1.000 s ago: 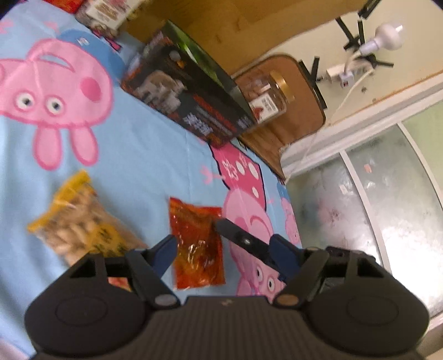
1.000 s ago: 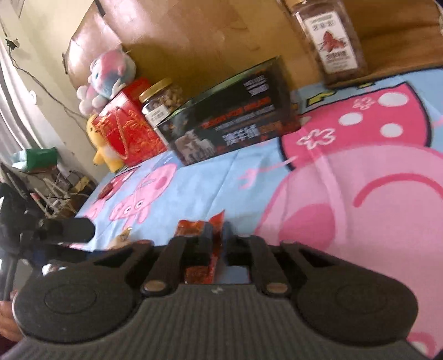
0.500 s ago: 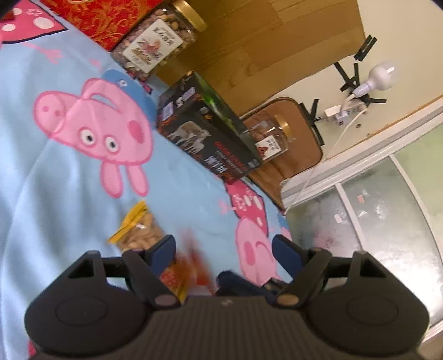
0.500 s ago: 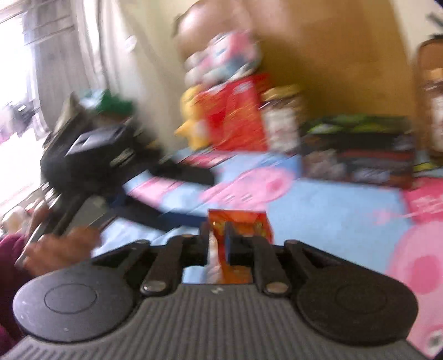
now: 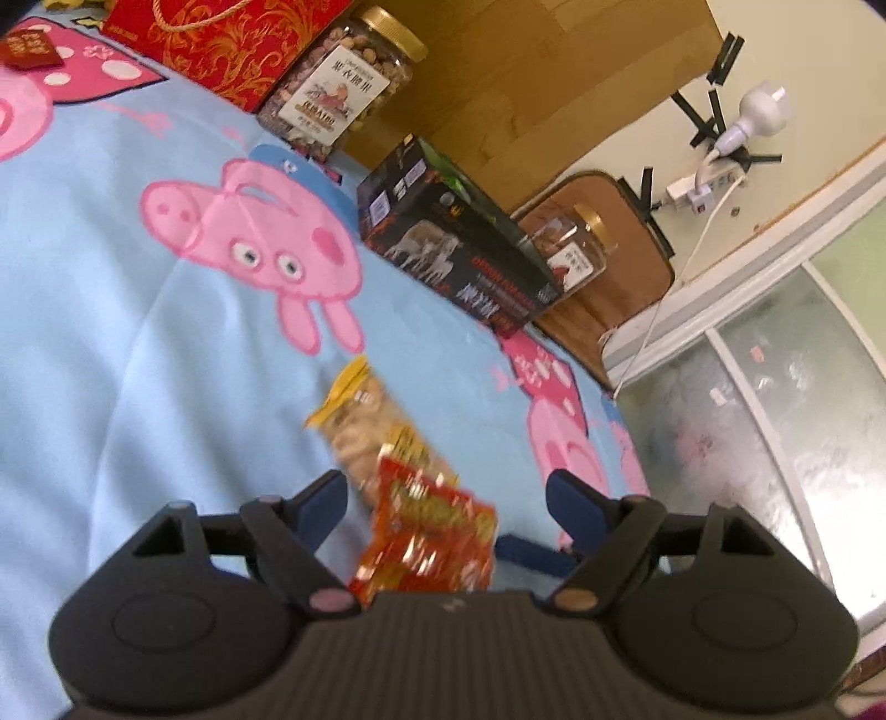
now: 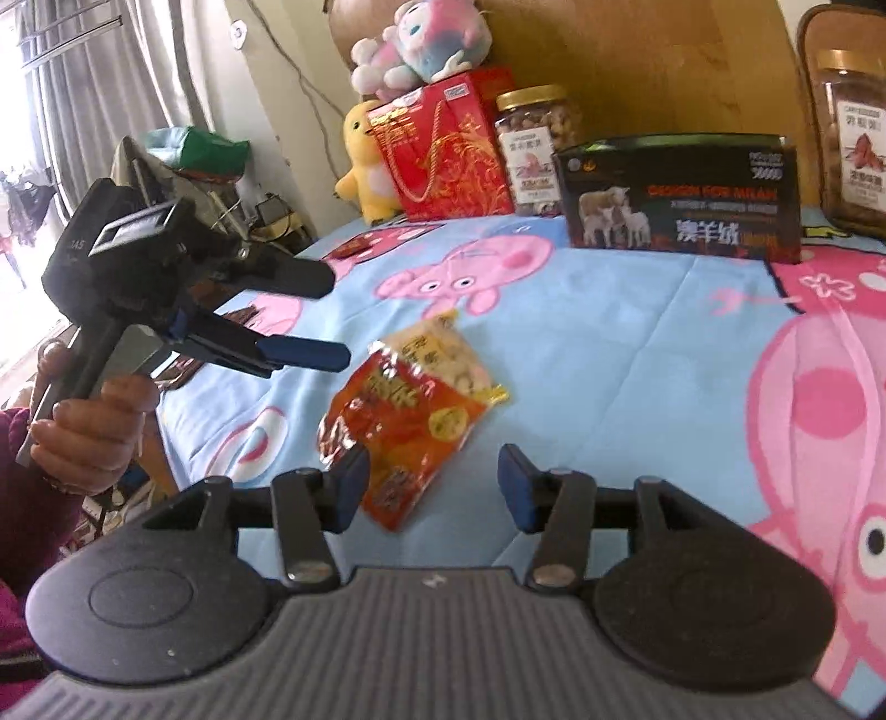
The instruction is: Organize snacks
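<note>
Box [image 6: 684, 194] lettering: "DESIGN FOR MILAN"

The left gripper [image 5: 446, 495] hangs over a blue cartoon-pig sheet [image 5: 111, 343], its jaws wide apart. Between them lies a red packet [image 5: 429, 540], overlapping a peanut bag [image 5: 368, 429]. Beyond stand a black box [image 5: 454, 252], two jars and a red gift bag [image 5: 232, 39].

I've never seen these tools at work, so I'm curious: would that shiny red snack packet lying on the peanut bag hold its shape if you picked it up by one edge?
Probably not. The red snack packet looks like thin crinkled foil, so it would likely droop. Its glossy surface may slip between fingers. Lying partly on the peanut bag, it looks light.
</note>
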`<state>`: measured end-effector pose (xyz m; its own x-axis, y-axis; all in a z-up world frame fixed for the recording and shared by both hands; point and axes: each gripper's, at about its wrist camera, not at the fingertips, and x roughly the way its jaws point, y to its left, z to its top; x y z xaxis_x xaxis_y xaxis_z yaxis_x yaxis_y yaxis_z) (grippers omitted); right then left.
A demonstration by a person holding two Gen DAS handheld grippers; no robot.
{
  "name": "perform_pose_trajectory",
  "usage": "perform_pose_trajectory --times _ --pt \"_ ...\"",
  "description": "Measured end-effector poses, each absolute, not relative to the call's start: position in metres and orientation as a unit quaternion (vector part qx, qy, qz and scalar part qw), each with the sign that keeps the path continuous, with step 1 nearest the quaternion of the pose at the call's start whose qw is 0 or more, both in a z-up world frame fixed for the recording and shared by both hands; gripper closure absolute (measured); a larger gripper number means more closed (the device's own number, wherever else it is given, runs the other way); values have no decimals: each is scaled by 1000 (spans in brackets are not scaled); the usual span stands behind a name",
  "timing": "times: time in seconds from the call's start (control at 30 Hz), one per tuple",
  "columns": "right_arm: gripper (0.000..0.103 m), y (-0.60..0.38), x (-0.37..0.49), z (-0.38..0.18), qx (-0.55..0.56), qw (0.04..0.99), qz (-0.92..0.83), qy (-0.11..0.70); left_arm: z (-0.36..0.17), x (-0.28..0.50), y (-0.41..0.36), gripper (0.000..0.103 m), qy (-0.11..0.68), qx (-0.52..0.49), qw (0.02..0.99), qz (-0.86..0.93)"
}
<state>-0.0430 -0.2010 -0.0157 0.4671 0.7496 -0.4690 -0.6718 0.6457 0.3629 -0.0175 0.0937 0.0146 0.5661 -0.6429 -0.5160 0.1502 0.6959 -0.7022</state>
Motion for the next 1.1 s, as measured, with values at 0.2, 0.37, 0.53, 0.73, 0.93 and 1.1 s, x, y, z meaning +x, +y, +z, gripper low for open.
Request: perform_pose_trajectory --times 0.2,0.37,0.53,0.73,0.93,1.1 --pt "55 -188 -49 -19 53 849 431 300 -3 -35 79 42 408 -282 831 -250" --pt "97 -187 -48 -19 48 853 418 308 -4 -39 72 79 422 -278 818 -276" --pt "99 -193 -46 -7 84 849 434 289 17 -33 55 79 406 -250 829 -292" --pt "93 -205 -31 -6 110 849 430 286 23 -19 48 86 401 -227 838 -293" --pt "41 -222 -32 -12 101 851 442 266 32 -9 43 88 387 -216 836 -325" --pt "29 -219 -29 -13 75 841 464 269 34 5 36 88 394 -203 838 -319"
